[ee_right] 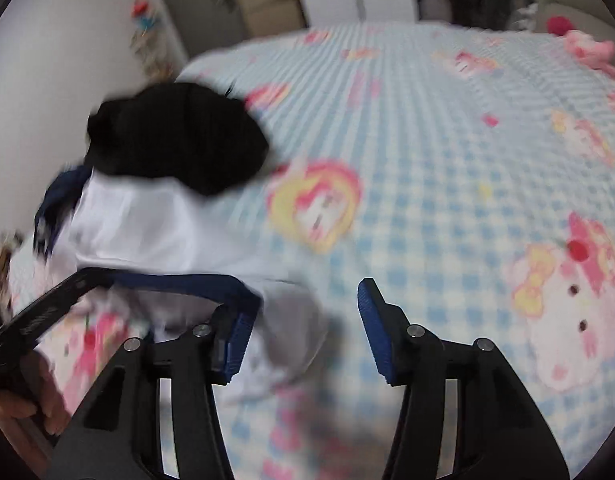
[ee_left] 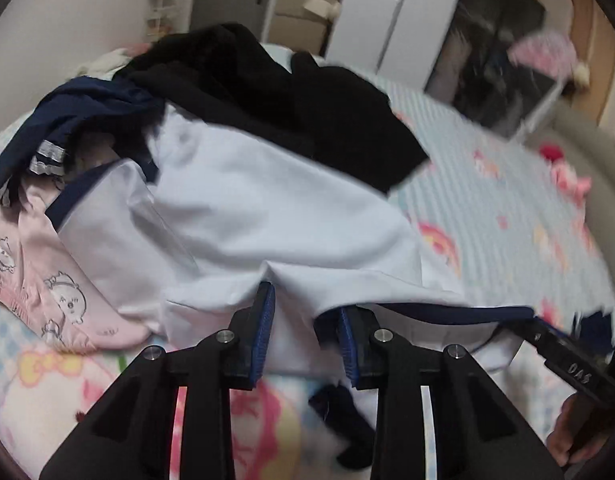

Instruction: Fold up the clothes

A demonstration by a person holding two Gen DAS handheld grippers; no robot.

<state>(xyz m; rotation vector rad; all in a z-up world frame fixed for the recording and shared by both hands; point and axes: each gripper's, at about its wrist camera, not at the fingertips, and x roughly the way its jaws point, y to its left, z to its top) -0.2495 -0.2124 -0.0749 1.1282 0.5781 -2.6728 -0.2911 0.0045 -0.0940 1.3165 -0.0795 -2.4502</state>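
Your left gripper (ee_left: 303,332) has its fingers apart around the navy-trimmed edge of the white shirt (ee_left: 243,216), not yet clenched. Your right gripper (ee_right: 303,328) is released wide, the same edge against its left finger. The shirt lies crumpled on the bed (ee_right: 447,152), partly under black clothes (ee_left: 267,92) at 12 o'clock. Judged step: taking hold for spreading. Next, clench both grippers on the edge, then draw the shirt clear toward 6 o'clock.
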